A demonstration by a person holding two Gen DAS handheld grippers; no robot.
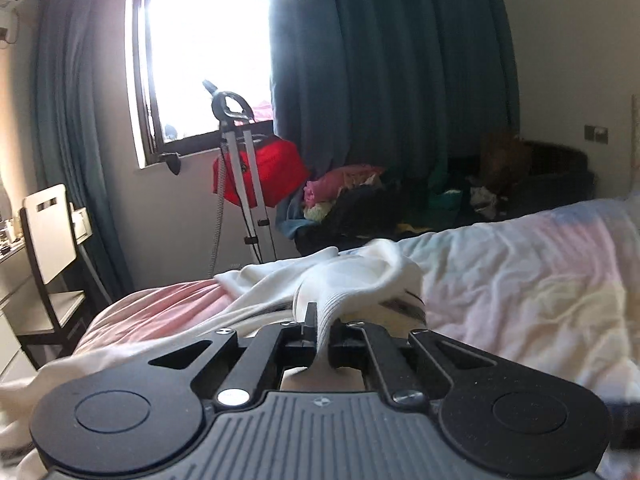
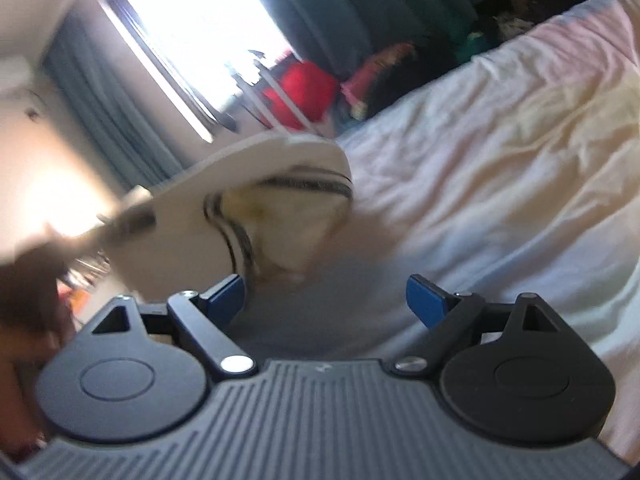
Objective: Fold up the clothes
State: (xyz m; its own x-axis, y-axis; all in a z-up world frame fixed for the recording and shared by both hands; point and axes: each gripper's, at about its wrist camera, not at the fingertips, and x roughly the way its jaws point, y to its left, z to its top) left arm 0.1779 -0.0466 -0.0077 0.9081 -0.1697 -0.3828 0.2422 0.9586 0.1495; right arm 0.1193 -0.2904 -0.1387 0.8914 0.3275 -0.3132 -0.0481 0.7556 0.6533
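Note:
A white garment (image 1: 344, 276) with dark-striped trim lies bunched on the bed (image 1: 520, 280). My left gripper (image 1: 322, 340) is shut on a ribbed fold of it and holds it just above the bedding. In the right wrist view the same garment (image 2: 208, 208) hangs lifted and blurred, its striped collar (image 2: 308, 184) open toward me. My right gripper (image 2: 326, 300) is open and empty, its blue pads (image 2: 426, 300) spread wide just below the garment, over the bed sheet (image 2: 480, 160).
A bright window (image 1: 204, 48) with dark teal curtains (image 1: 384, 60) is behind the bed. A garment steamer stand (image 1: 244, 168) with a red bag, a pile of coloured clothes (image 1: 348, 192) and a white chair (image 1: 48, 240) stand beyond the bed's far edge.

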